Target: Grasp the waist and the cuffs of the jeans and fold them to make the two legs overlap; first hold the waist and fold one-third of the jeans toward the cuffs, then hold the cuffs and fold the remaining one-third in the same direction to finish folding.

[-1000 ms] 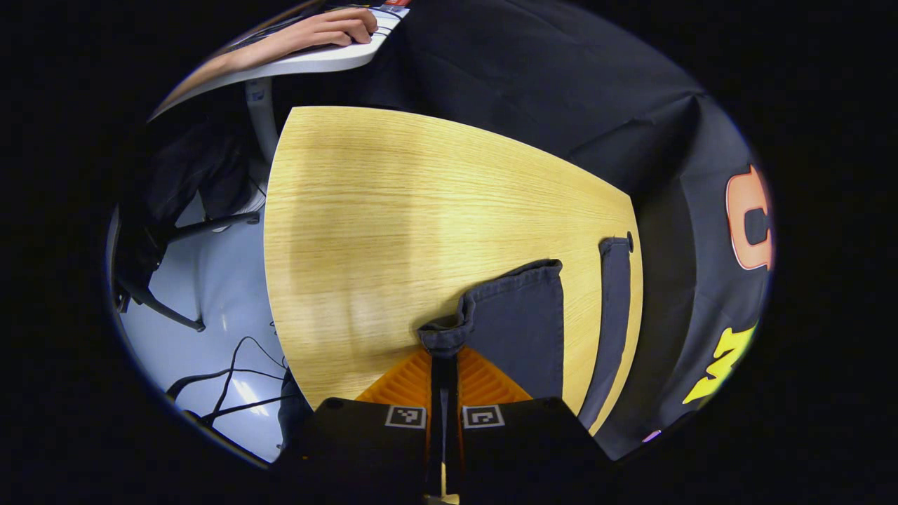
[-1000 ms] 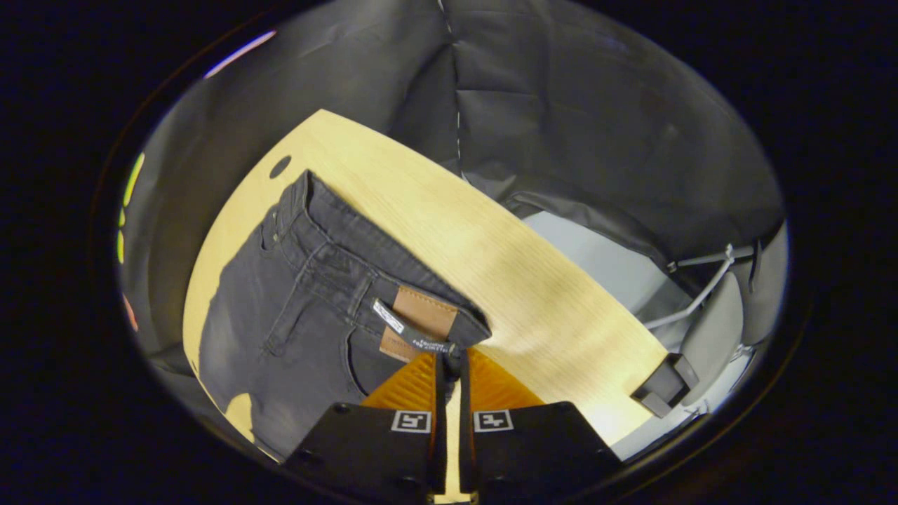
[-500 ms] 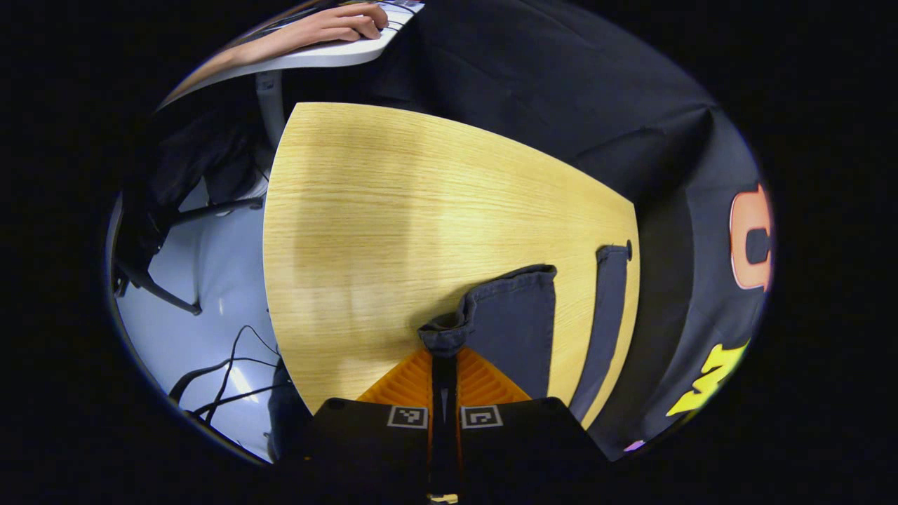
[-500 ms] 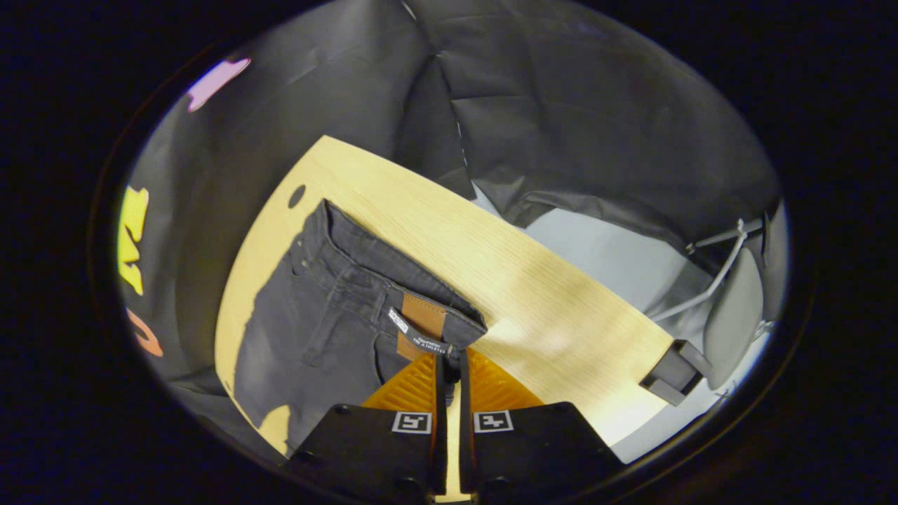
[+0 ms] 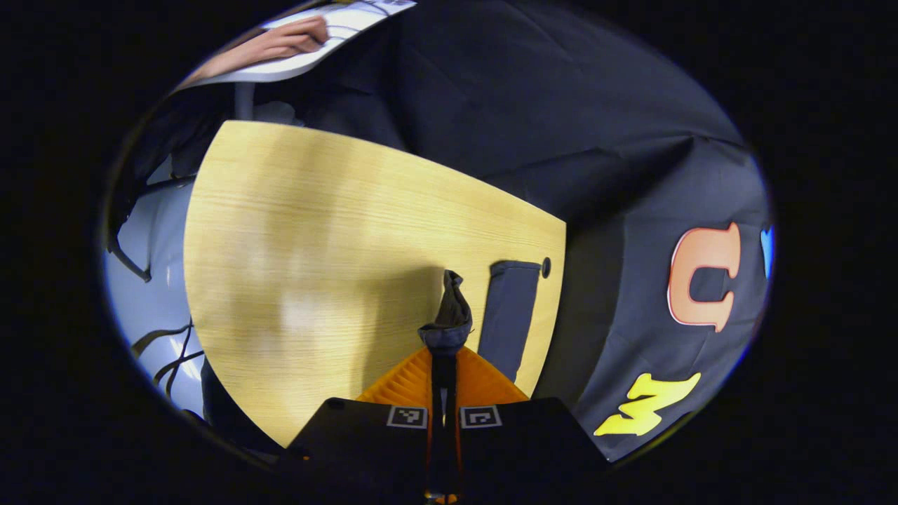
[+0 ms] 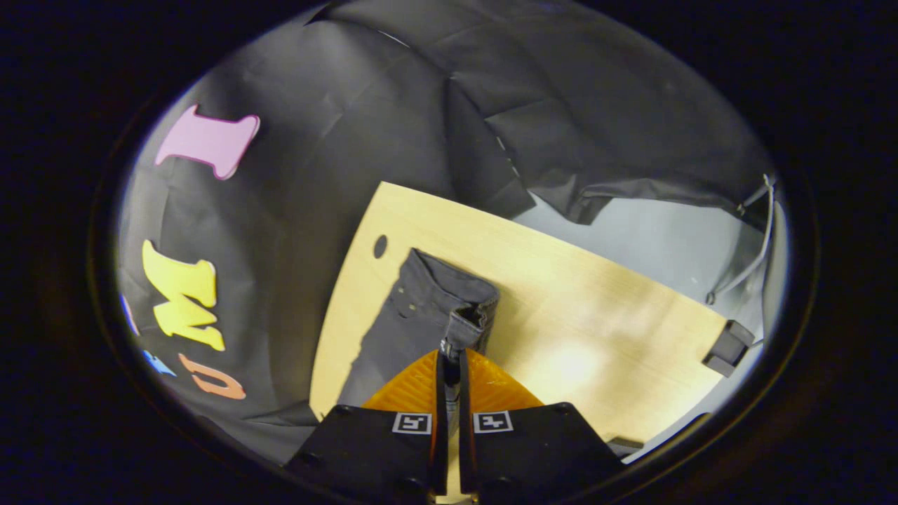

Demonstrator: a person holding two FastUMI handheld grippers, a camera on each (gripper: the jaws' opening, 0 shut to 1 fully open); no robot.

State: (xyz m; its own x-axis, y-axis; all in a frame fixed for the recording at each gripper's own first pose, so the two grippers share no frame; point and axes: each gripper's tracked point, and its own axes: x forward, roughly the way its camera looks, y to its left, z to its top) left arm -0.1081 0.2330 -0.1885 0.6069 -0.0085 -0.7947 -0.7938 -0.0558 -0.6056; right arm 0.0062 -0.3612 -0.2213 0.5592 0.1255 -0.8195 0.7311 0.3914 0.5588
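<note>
Dark grey jeans lie on a light wooden table point(image 5: 316, 266). In the left gripper view my left gripper point(image 5: 444, 351) is shut on a cuff point(image 5: 449, 315), which stands edge-on above the fingers; the other leg's cuff point(image 5: 511, 308) lies flat near the table's right edge. In the right gripper view my right gripper point(image 6: 449, 354) is shut on the waist point(image 6: 466, 326), lifted off the table point(image 6: 596, 330), while the rest of the jeans point(image 6: 410, 315) hangs and drapes down to the wood at the left.
A round hole point(image 5: 546, 266) marks the table corner beside the flat cuff. A person's hand point(image 5: 280, 42) rests on a white desk at the top left. Cables point(image 5: 158, 344) lie on the pale floor. A dark block point(image 6: 729, 347) sits at the table's far right end.
Both grippers have risen, lifting one side of the jeans. The held cuff turned edge-on, and the held waist with its leather patch swung up, so the jeans look narrower.
</note>
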